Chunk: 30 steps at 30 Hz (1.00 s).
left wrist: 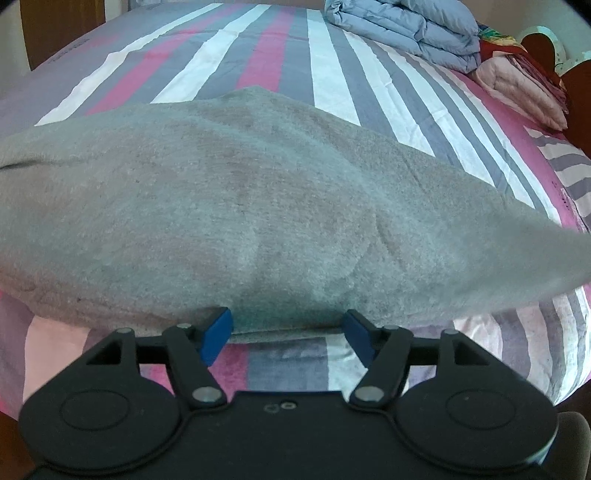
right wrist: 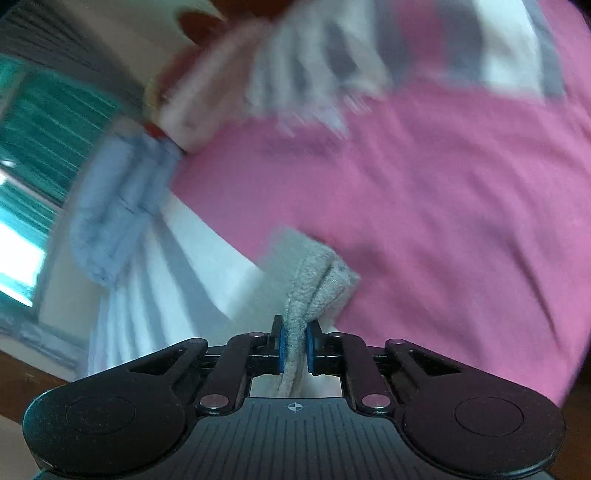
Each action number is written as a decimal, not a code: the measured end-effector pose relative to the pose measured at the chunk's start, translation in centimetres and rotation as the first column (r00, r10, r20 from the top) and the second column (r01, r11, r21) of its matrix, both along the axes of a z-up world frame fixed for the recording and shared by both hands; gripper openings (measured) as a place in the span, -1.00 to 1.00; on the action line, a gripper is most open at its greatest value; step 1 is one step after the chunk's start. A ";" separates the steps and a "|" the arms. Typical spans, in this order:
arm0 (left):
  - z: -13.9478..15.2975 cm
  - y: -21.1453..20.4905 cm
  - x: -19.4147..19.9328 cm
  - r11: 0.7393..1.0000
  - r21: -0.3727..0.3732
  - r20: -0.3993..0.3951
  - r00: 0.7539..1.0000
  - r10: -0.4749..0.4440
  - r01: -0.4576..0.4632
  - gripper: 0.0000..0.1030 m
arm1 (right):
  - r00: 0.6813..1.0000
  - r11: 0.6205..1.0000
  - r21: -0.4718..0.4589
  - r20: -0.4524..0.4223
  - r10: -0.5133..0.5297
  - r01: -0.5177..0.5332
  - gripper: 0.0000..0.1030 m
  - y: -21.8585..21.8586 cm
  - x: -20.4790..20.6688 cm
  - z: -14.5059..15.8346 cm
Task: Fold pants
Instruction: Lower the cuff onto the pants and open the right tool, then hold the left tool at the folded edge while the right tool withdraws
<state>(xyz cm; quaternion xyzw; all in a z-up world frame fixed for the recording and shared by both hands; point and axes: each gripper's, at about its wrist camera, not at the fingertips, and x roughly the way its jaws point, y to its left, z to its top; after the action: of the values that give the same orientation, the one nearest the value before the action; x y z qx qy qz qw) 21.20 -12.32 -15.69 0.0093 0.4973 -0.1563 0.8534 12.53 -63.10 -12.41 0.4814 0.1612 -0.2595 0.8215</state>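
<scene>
Grey fleece pants [left wrist: 258, 206] lie spread wide across the striped bed sheet [left wrist: 258, 66] in the left wrist view. My left gripper [left wrist: 289, 328] stands open at their near edge; the cloth's hem lies between the two blue pads [left wrist: 218, 332], which stay well apart and do not press on it. In the blurred right wrist view my right gripper [right wrist: 295, 347] is shut on a bunched fold of the same grey pants [right wrist: 314, 273], which rises from between the pads over the pink part of the sheet [right wrist: 443, 206].
A folded light blue quilt [left wrist: 406, 29] and a folded pink blanket [left wrist: 517, 92] sit at the bed's far right, by a dark wooden headboard [left wrist: 578, 96]. The right wrist view shows a window with green blinds [right wrist: 44, 147] at left.
</scene>
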 end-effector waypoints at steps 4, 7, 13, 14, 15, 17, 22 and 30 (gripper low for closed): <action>-0.2 -0.4 -0.1 1.000 0.010 0.009 1.000 0.004 -0.004 0.22 | 0.997 0.969 -0.242 -0.073 0.035 -0.052 -0.81 2.1 0.9 2.7; 0.0 -0.6 -0.2 1.000 0.019 0.010 1.000 -0.004 0.004 0.24 | 0.963 0.996 -0.079 -0.270 0.017 -0.040 -0.80 0.0 1.4 -3.4; 1.0 -0.3 0.1 0.999 -0.026 0.011 0.999 0.034 -0.033 0.30 | 0.981 1.000 0.017 -0.194 -0.013 0.017 -0.05 0.2 -0.3 -3.7; 1.1 -0.4 0.2 0.999 -0.029 0.016 0.999 0.039 -0.038 0.33 | 0.985 1.000 0.023 -0.174 -0.011 0.015 0.09 0.2 -0.7 -3.4; 1.2 -0.5 0.3 0.999 -0.027 0.016 0.999 0.043 -0.042 0.35 | 0.984 1.000 0.010 -0.179 -0.002 0.004 0.18 0.2 -0.3 -3.2; 1.0 -0.7 0.4 0.999 -0.018 0.009 0.999 0.050 -0.050 0.35 | 0.975 0.999 -0.007 -0.219 0.043 -0.046 0.18 0.8 0.4 -3.1; 0.7 -0.8 0.6 0.997 -0.015 0.006 0.997 0.073 -0.073 0.38 | 0.974 0.997 0.065 -0.219 0.050 -0.036 0.18 1.6 1.1 -4.3; 0.7 -0.7 0.3 0.995 -0.013 0.007 0.995 0.095 -0.095 0.40 | 0.967 0.997 0.038 -0.241 0.077 -0.070 0.39 1.3 2.3 -4.8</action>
<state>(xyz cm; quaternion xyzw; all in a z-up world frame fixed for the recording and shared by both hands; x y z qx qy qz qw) 21.46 -13.02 -14.97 -0.0191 0.4930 -0.1187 0.8617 14.79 -61.80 -17.25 0.4519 0.2819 -0.2833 0.7976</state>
